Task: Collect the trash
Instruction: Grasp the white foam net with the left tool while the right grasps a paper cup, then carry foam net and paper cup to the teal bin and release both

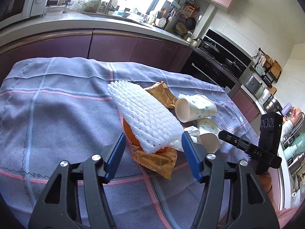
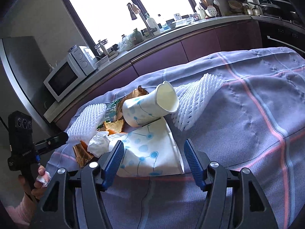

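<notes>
A pile of trash lies on a checked purple cloth (image 1: 57, 105). In the left wrist view my left gripper (image 1: 153, 136) is open, its jaws on either side of a white foam net (image 1: 144, 114) that lies over orange peel (image 1: 131, 133) and a brown wrapper (image 1: 158, 160). Two paper cups (image 1: 196, 106) (image 1: 208, 135) and a crumpled tissue (image 1: 191, 133) lie to the right. In the right wrist view my right gripper (image 2: 153, 146) is open around a flattened paper cup (image 2: 150, 150). A second cup (image 2: 150, 103) rests above it, beside another foam net (image 2: 192, 103).
A kitchen counter (image 1: 76, 19) with purple cabinets runs behind the table, with a microwave (image 2: 64, 76), a sink tap (image 2: 137, 13) and a stove (image 1: 219, 57). The cloth (image 2: 257, 114) stretches to the right of the pile. The other handheld gripper shows at each view's edge.
</notes>
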A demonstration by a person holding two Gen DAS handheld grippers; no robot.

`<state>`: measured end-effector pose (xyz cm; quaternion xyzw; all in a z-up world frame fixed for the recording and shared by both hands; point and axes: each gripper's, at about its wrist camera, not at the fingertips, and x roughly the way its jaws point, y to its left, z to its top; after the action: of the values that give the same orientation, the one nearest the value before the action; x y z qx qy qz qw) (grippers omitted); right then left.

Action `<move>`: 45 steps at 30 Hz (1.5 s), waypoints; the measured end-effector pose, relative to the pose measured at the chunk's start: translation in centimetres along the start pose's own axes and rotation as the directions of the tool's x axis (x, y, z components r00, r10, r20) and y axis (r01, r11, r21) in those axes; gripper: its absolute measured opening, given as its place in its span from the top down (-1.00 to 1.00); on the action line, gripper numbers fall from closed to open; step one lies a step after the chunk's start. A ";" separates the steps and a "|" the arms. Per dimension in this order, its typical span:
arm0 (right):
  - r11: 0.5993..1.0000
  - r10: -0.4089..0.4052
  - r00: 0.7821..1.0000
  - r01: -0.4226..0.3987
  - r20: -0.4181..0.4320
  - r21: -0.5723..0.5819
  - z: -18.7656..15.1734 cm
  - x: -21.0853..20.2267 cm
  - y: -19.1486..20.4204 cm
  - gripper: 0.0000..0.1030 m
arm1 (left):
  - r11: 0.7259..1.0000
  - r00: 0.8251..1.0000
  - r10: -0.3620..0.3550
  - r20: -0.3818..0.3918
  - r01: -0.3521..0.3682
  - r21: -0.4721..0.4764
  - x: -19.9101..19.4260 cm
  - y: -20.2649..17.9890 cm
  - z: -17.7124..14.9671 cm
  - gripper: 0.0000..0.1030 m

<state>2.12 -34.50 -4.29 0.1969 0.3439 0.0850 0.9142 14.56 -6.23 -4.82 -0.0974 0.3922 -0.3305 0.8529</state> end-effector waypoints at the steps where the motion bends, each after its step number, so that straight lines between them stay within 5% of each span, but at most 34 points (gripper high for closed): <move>1: 1.000 0.007 1.000 -0.007 -0.002 -0.005 -0.1 -0.1 0.0 -0.22 | 1.000 1.000 -0.013 -0.009 0.013 -0.012 0.3 0.1 0.1 0.11; 8: 0.997 0.077 0.997 -0.077 -0.012 -0.013 -0.6 -0.9 0.3 0.30 | 0.999 0.999 -0.031 -0.022 0.030 -0.020 0.9 0.1 0.0 0.77; 13: 0.993 0.108 0.994 -0.108 0.003 -0.045 -0.8 -1.8 1.1 0.76 | 1.000 1.000 -0.025 -0.001 0.025 -0.004 0.2 -0.1 0.1 0.80; 20: 0.988 0.125 0.992 -0.123 0.017 -0.097 -1.3 -3.2 2.2 0.95 | 0.999 0.998 0.000 0.058 -0.002 0.033 -2.2 -0.2 0.1 0.81; 32: 0.965 0.184 0.980 -0.167 0.068 -0.203 -0.3 -6.4 6.7 0.95 | 0.996 0.985 0.070 0.156 -0.079 0.049 -9.6 1.7 -1.0 0.82; 45: 0.850 0.394 0.910 -0.413 -0.126 -0.326 -0.9 1.1 18.6 0.95 | 0.968 0.935 0.251 0.249 -0.249 -0.040 -20.3 6.7 -4.3 0.82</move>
<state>1.99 -17.03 2.20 0.0987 0.2990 0.3395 0.8863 5.07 12.26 1.68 -0.0914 0.2910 -0.2030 0.9305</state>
